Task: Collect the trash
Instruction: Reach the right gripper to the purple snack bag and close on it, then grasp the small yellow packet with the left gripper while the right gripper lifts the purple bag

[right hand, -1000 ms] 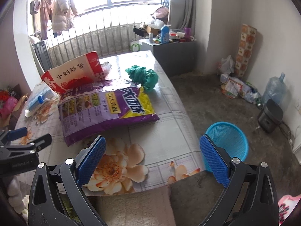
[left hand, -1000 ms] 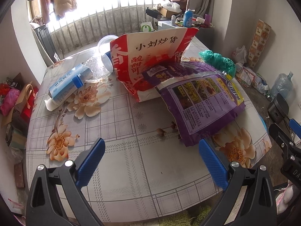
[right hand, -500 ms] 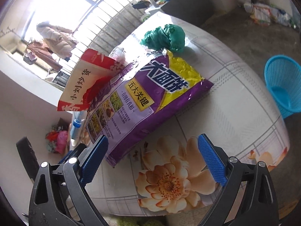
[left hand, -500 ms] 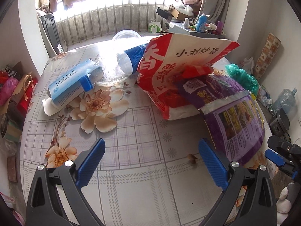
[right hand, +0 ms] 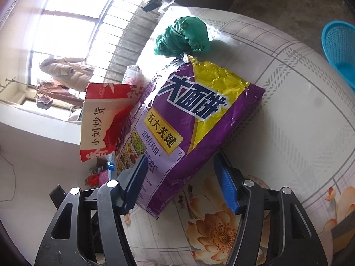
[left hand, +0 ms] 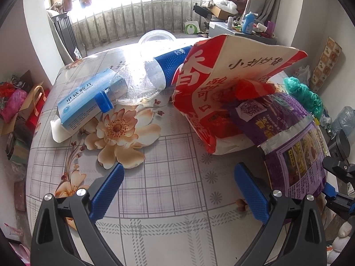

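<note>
We see the right tongs rolled over and set about the near corner of the purple bag. Their jaws have just been closing, with the bag's corner between them; the left pad overlaps the bag's edge, the right pad stands clear of it, so we count them as open, not gripping. The bag lies on the surface, its far end under the red bag and just beside a green wad. A blue basket sits on the floor past the surface's edge.

Our left tongs hang wide open over bare cloth, holding nothing. Ahead of them we see the red bag propped up, its mouth over the purple bag. Left of it lie a crushed bottle and a blue box, touching each other.
</note>
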